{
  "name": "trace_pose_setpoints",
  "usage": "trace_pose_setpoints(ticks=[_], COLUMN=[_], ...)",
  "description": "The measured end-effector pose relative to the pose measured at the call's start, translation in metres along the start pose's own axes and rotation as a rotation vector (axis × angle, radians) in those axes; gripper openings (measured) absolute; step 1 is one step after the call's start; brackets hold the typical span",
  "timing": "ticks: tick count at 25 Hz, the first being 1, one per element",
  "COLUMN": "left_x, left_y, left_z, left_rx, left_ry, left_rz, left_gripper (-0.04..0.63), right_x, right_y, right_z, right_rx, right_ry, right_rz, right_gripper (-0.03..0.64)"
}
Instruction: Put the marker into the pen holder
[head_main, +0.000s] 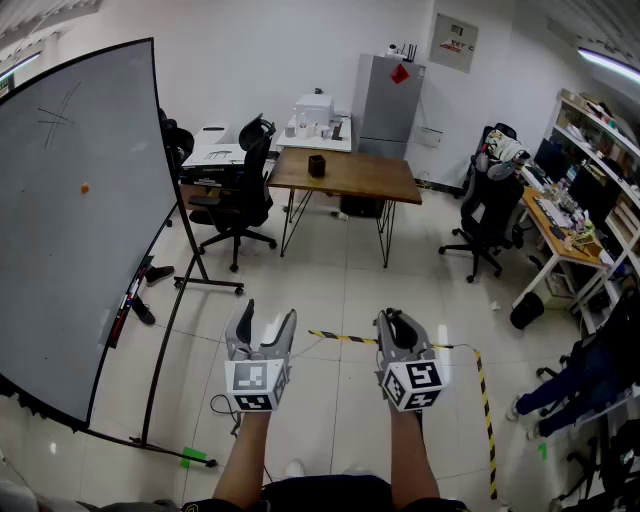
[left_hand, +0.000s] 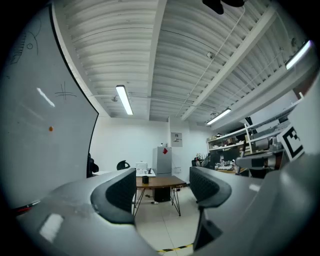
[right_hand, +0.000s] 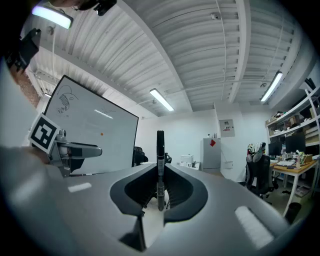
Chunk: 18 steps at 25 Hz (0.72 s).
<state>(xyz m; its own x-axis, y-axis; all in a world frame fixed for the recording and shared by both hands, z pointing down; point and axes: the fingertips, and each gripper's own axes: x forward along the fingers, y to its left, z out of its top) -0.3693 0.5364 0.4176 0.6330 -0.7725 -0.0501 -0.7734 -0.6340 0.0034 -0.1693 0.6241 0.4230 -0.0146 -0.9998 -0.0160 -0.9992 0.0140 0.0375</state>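
A black marker stands upright between the jaws of my right gripper, which is shut on it. In the head view my right gripper is held level over the floor, and I cannot make out the marker there. Beside it, my left gripper is open with nothing between its fingers, as the left gripper view confirms. The pen holder, a small dark cup, stands on the wooden table far ahead across the room. It also shows between the left jaws in the distance.
A large whiteboard on a wheeled stand fills the left side. A black office chair sits left of the wooden table. Yellow-black tape runs across the tiled floor. A chair, a cluttered desk and a person are on the right.
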Motion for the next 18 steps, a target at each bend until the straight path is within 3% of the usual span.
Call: trace_pose_setpoints(ticks=[8,18], left_x=[0.002,0.073], left_y=[-0.001,0.008], left_z=[0.003,-0.007], left_rx=[-0.041,-0.056], left_ry=[-0.015,-0.002], left_rz=[-0.068,-0.037], left_gripper=[0.344,0.345], right_x=[0.023,0.093], right_y=[0.031,0.010], right_z=[0.003,-0.010], right_rx=[-0.006,0.033], right_ry=[0.049,0.049], right_rz=[0.022,0.108], right_gripper=[0.046,0.046])
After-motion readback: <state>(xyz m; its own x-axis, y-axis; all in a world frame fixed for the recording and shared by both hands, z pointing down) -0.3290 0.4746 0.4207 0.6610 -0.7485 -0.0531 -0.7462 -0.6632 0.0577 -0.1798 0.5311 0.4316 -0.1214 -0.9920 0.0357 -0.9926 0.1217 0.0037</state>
